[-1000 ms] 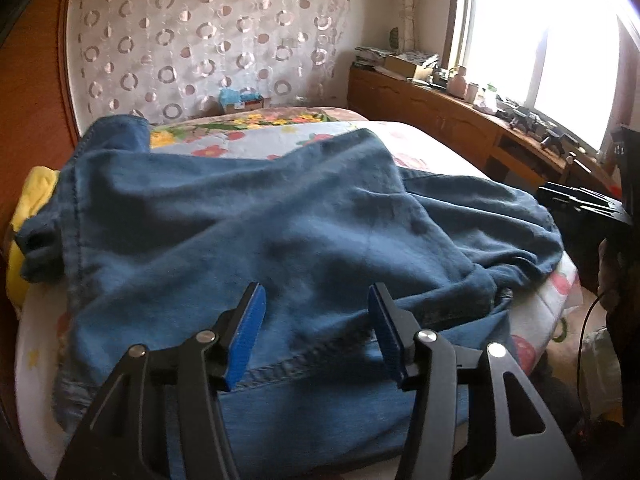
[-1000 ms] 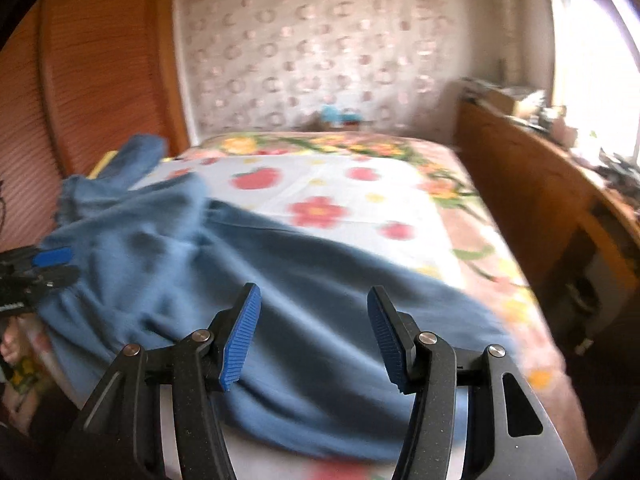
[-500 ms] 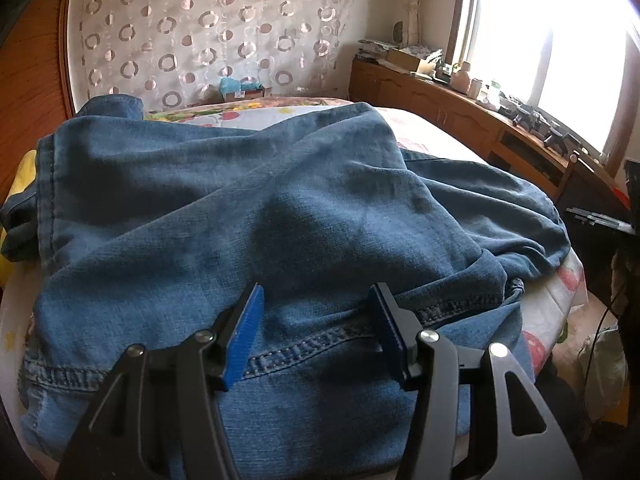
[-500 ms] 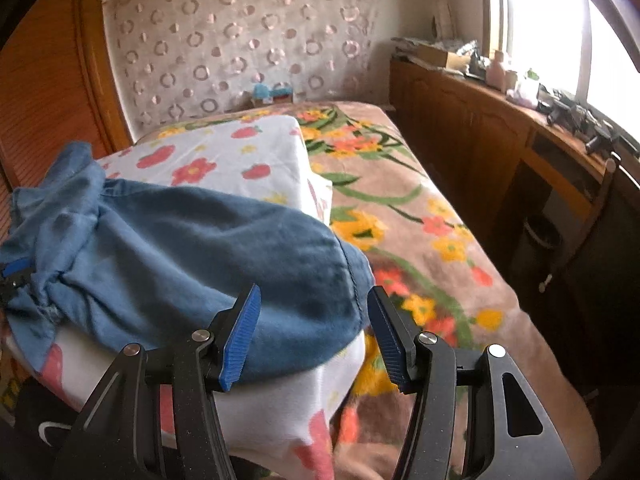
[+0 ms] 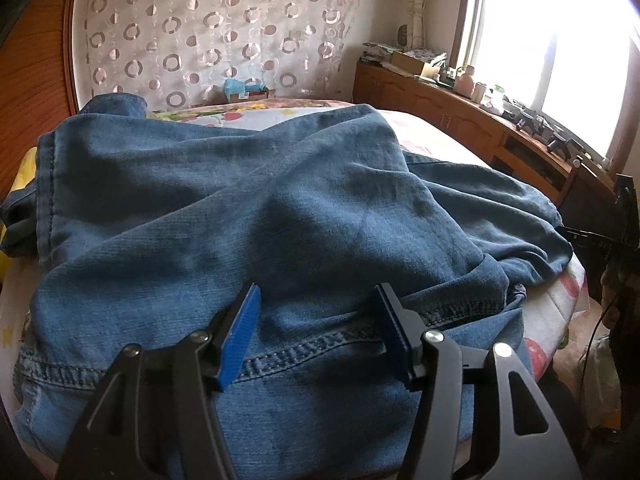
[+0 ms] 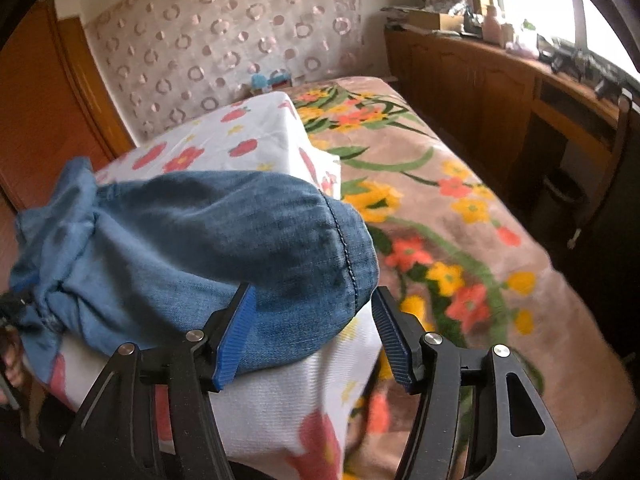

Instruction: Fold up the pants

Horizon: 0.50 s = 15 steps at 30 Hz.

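Pants: blue denim pants [image 5: 248, 216] lie rumpled on a white flowered quilt [image 6: 256, 140] folded on the bed; the stitched waistband runs across just ahead of the left claw.
Left claw: the left claw [image 5: 316, 332] hovers over the waistband, jaws about half apart and opening; denim lies below the gap, and the blue pads do not press on it.
Right claw: the right claw [image 6: 312, 332] stands at the rounded end of the pants [image 6: 224, 248], jaws a little over half apart and opening; the denim edge sits between the pads, which do not pinch it.
Left view only: the whole spread of the pants, a yellow cloth [image 5: 24, 164] at the far left edge, and the bright window [image 5: 552, 48].
Right view only: the brown flowered blanket [image 6: 460, 240] under the quilt, the quilt's near corner hanging down, and part of the left claw [image 6: 16, 296] at the far left beside the bunched denim.
Both views: the wooden counter [image 5: 460, 116] along the window wall, cluttered with small items.
Change from earlier: in the left view the pants fill more of the frame and the waistband has come closer; in the right view the pants end has come between the pads.
Containers: a cardboard box [image 5: 408, 60] on the counter; contents cannot be made out.
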{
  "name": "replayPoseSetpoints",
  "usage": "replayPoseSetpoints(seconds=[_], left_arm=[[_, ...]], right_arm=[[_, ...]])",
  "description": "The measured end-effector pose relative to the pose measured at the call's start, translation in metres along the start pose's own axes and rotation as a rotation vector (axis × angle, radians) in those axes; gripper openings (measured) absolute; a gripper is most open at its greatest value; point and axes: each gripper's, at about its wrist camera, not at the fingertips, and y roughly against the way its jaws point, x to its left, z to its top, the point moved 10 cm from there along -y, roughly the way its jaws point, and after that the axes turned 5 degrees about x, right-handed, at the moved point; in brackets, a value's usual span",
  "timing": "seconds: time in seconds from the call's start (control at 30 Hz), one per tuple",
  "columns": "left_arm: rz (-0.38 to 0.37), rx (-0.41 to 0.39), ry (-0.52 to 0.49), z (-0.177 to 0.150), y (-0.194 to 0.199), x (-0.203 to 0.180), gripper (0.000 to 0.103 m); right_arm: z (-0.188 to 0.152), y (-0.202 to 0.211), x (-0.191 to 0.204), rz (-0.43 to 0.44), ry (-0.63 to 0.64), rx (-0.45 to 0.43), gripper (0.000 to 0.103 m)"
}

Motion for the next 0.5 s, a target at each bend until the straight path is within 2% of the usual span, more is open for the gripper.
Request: replayPoseSetpoints(seconds=[0.23,0.33,0.4,0.47,0.5], left_arm=[[0.000,0.000,-0.003,-0.001,-0.001,-0.001,0.058],[-0.004,0.004,-0.005,-0.001,-0.002,-0.002,0.058],[-0.008,0.005,-0.001,-0.001,-0.002,-0.002,0.058],[-0.006,0.006,-0.003,0.000,-0.001,-0.002,0.058],[-0.007,0.006,-0.004,0.000,-0.001,-0.002,0.058]], right_arm=[[-0.002,-0.001,-0.005,0.080,-0.075,0.001,0.064],[-0.001,0.001,0.000,0.062,-0.034,0.004,0.063],[0.001,0.003,0.004,0.076,-0.023,0.007,0.051],[0.004,0.009,0.006,0.058,-0.005,-0.004,0.022],[0.006,0.010,0.006,0.055,0.000,-0.006,0.017]])
